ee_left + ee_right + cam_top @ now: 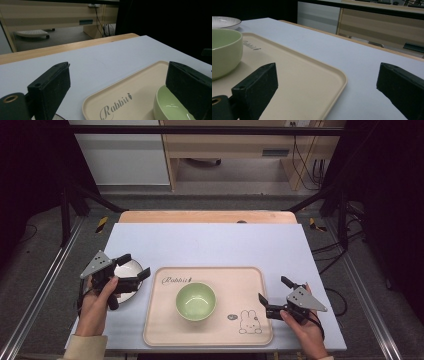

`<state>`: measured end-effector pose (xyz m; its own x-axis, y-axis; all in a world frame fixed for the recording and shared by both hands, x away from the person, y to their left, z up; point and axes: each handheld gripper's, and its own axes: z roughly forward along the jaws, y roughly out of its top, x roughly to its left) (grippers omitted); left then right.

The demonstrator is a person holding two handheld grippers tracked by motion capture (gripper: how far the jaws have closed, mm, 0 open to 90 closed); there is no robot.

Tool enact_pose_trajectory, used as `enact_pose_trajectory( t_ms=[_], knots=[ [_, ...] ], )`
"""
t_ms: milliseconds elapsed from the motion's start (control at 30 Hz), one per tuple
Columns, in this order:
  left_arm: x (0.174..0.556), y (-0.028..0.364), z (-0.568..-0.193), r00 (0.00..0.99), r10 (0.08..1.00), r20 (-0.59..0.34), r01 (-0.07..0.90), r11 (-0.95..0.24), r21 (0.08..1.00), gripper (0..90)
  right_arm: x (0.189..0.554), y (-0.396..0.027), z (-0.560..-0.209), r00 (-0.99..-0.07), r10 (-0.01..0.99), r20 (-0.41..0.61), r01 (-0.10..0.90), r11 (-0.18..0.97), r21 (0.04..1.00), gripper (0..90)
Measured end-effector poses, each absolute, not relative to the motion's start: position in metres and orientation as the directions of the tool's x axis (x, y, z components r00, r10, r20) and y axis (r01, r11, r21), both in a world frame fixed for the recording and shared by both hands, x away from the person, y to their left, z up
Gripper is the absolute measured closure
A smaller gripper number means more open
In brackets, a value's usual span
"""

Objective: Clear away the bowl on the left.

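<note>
A beige tray (pixel 165 330) printed with "Rabbit" and a bunny lies at the table's front centre. A pale green bowl (pixel 195 301) stands upright in its middle. Left of the tray sits a white plate (pixel 128 269), partly hidden by my left gripper (pixel 134 265), which hovers open over it with nothing between its jaws. My right gripper (pixel 275 291) stands open just past the tray's right edge, empty. The left gripper view shows the tray (pixel 140 82) and the bowl (pixel 166 106) beyond open jaws. In the right gripper view, the bowl (pixel 223 51), the tray (pixel 312 75) and the plate (pixel 223 22) appear.
The white tabletop (pixel 210 242) stretches behind the tray, with a wooden strip (pixel 207 216) along its far edge. Black frame posts (pixel 65 215) stand at both far sides. Beyond the table is a floor with cabinets and cables.
</note>
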<state>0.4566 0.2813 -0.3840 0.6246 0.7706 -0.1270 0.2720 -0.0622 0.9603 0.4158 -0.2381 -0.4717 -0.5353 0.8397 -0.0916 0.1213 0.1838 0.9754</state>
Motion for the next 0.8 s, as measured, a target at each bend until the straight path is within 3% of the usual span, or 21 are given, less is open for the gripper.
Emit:
enact_pose_trajectory(
  t_ms=[800],
  knots=[
    [0.442, 0.29, -0.414, 0.613, 0.783, -0.109, 0.21, -0.028, 0.977, 5.5, 0.417, -0.239, -0.472, -0.535, 0.841, -0.084, 0.12, 0.174, 0.977, 3.8]
  ],
)
